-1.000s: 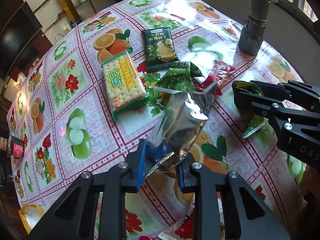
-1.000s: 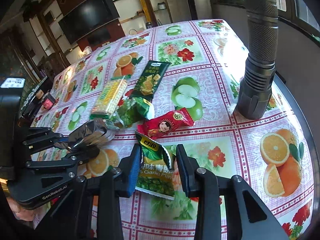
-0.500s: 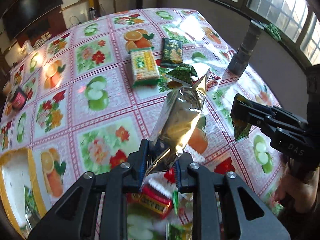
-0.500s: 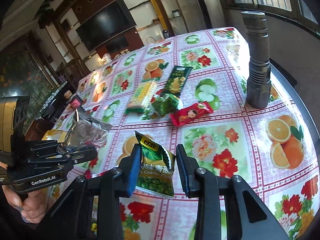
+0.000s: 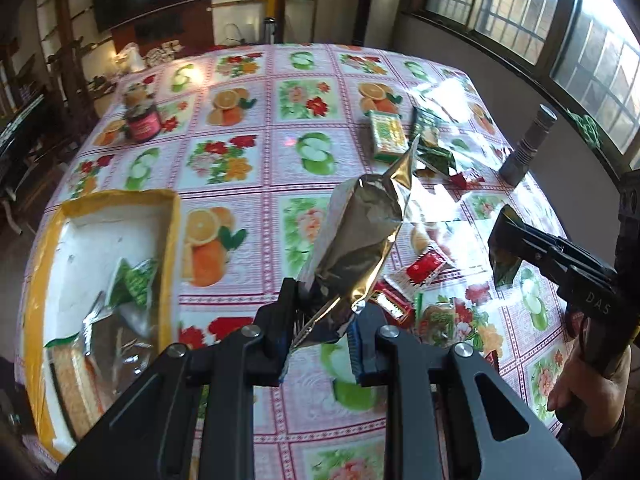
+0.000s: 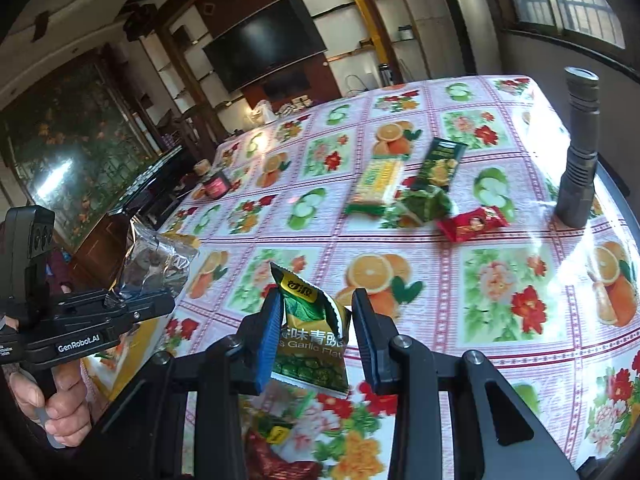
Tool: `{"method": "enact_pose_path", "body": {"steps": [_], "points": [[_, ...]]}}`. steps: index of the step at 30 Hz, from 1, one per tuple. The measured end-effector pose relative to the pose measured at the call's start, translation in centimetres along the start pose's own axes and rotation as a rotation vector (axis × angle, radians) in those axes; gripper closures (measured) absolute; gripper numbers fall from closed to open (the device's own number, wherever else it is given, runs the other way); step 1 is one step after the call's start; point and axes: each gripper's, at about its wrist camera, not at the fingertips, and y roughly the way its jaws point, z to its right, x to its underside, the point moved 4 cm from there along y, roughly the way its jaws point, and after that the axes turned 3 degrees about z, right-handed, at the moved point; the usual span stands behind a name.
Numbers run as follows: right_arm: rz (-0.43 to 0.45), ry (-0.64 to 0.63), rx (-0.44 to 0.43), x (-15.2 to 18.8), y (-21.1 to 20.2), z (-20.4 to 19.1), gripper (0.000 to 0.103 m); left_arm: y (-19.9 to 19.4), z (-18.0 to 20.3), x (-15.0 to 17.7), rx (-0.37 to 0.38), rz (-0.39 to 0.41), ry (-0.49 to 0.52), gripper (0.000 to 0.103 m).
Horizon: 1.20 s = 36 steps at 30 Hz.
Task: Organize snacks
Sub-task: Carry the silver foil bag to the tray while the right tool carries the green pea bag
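At the far left a yellow-rimmed tray (image 5: pixel 172 248) holds a green packet (image 5: pixel 134 280) and other wrappers. The left gripper (image 5: pixel 326 320) is clamped on a silver foil bag (image 5: pixel 360 240), lifted above the table (image 5: pixel 240 184). The right gripper (image 6: pixel 314 332) is clamped on a green pea packet (image 6: pixel 312 340), its top poking up between the jaws.

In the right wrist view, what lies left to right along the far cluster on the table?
Red jar → yellow cracker pack → dark green biscuit packet → red candy packet → flashlight.
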Motion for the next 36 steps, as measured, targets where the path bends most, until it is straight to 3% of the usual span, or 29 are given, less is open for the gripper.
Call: {"method": "enact_pose_path", "body": {"steps": [12,22,36], "points": [[0.004,-0.102,-0.114,0.3,-0.1,-7.3,0.068,-5.5,-5.5,2.1,-0.164,0.109,-0.1,0.078],[-0.042,-0.172,-0.204,1.0,2.1,-13.2,0.068,-8.3,-10.8,3.9,-0.27,0.155,-0.184,0.078],[-0.1,-0.249,-0.292,1.7,5.5,-20.0,0.068,-8.4,-15.9,5.4,-0.288,0.147,-0.277,0.078]]}}
